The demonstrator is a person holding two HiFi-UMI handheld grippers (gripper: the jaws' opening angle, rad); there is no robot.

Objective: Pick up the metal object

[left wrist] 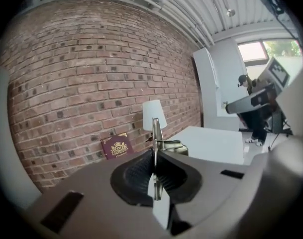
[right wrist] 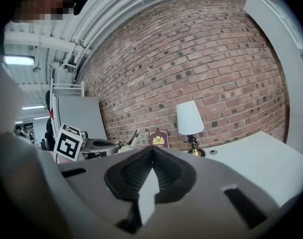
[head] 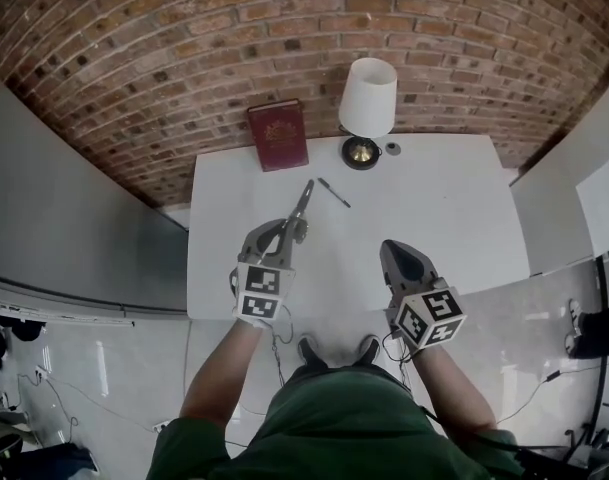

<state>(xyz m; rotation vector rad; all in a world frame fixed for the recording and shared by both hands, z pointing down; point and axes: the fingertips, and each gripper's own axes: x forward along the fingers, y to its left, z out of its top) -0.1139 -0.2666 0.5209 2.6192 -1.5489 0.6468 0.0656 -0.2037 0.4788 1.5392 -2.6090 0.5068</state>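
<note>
A long, slim metal object juts forward from my left gripper, which is shut on its near end above the white table. In the left gripper view the metal object stands edge-on, pinched between the black pads of the left gripper. My right gripper hovers to the right, shut with nothing in it. Its own view shows the right gripper with pads together, and the left gripper with the metal object off to the left.
A dark red book lies at the table's far edge by the brick wall. A white-shaded lamp on a brass base stands beside it, with a small round thing to its right. A pen lies mid-table.
</note>
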